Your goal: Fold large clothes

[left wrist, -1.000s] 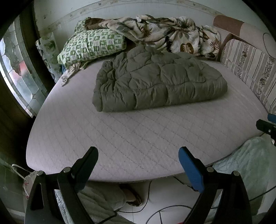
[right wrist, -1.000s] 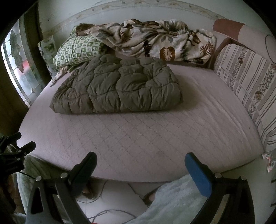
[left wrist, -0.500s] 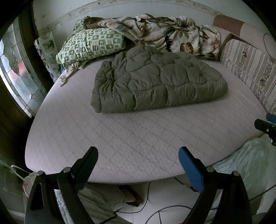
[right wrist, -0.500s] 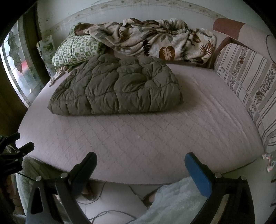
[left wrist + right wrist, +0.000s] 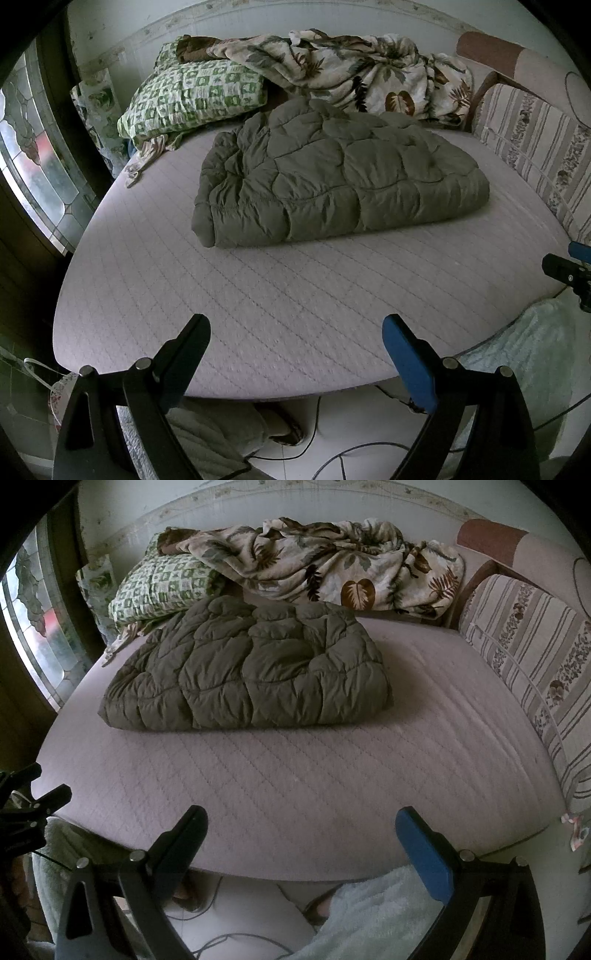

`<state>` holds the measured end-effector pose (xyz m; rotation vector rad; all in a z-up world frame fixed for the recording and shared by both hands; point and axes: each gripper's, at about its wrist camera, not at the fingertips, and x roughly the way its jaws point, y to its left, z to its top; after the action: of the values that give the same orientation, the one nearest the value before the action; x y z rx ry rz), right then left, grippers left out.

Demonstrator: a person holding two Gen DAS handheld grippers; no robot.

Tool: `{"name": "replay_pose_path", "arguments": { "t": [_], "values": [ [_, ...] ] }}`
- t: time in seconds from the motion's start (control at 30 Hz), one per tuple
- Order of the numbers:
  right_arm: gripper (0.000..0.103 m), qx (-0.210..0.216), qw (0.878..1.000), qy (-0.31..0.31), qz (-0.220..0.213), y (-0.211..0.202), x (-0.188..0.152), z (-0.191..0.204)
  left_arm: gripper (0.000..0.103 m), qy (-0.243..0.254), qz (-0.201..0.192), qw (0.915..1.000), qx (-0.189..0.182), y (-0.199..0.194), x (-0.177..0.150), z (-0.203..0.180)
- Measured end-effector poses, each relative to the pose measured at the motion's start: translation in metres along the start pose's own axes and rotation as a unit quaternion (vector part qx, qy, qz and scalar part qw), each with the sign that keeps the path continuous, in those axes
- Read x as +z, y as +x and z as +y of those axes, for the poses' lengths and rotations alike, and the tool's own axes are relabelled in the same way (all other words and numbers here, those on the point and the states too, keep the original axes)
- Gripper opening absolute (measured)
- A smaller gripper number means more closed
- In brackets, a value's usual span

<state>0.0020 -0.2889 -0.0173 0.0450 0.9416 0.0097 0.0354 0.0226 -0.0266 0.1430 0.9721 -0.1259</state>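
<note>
A thick olive-green quilted garment (image 5: 340,177) lies folded in a bundle on the pale quilted mattress (image 5: 280,295), toward the far half; it also shows in the right wrist view (image 5: 247,675). My left gripper (image 5: 295,339) is open and empty, above the near edge of the mattress, well short of the garment. My right gripper (image 5: 301,830) is open and empty at the same near edge, further right. Each gripper shows at the edge of the other's view.
A green patterned pillow (image 5: 192,99) and a crumpled leaf-print blanket (image 5: 351,70) lie at the head of the bed. A striped cushion (image 5: 524,657) lines the right side. A stained-glass window (image 5: 33,177) is left. Cables and pale cloth (image 5: 369,919) lie on the floor below.
Both grippers have moved slightly forward and up toward the bed; the garment sits a little lower in the views. Both stay open.
</note>
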Motion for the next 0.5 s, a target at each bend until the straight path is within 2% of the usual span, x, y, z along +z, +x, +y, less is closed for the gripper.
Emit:
{"name": "replay_pose_path", "arguments": {
  "t": [0.5],
  "values": [
    [0.103,0.000,1.000,0.002,0.013,0.018,0.007,-0.001,0.094,-0.011,0.013,0.9998,-0.007,0.014,0.005,0.002]
  ]
}}
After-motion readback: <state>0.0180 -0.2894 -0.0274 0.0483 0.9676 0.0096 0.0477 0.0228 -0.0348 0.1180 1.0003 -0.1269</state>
